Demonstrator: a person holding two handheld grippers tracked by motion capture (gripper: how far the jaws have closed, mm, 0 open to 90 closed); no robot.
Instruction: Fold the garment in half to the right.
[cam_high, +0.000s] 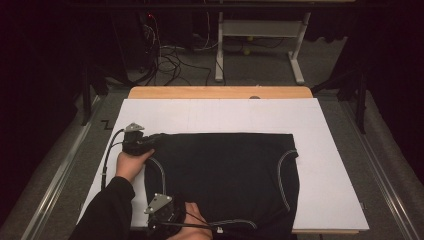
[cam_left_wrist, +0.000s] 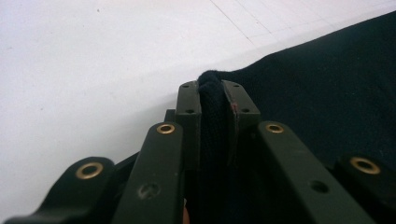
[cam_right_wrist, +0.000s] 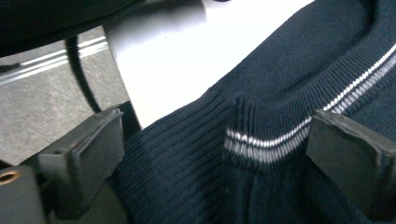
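A dark navy knitted sweater (cam_high: 225, 175) with pale stripes along its edges lies folded on a white board (cam_high: 330, 165). My left gripper (cam_high: 145, 142) is at the sweater's far left corner, and in the left gripper view (cam_left_wrist: 212, 93) its jaws are shut on a pinch of the dark knit (cam_left_wrist: 327, 93). My right gripper (cam_high: 167, 212) is at the near left edge of the sweater. In the right gripper view its jaws (cam_right_wrist: 219, 154) stand wide apart, with a bunched fold of ribbed, white-striped knit (cam_right_wrist: 261, 140) between them, untouched by either pad.
The white board rests on a wooden table (cam_high: 220, 92) whose far edge shows beyond it. Grey carpet (cam_high: 55, 165) and metal rails flank the table. A white desk frame (cam_high: 260, 45) and tangled cables stand on the floor behind.
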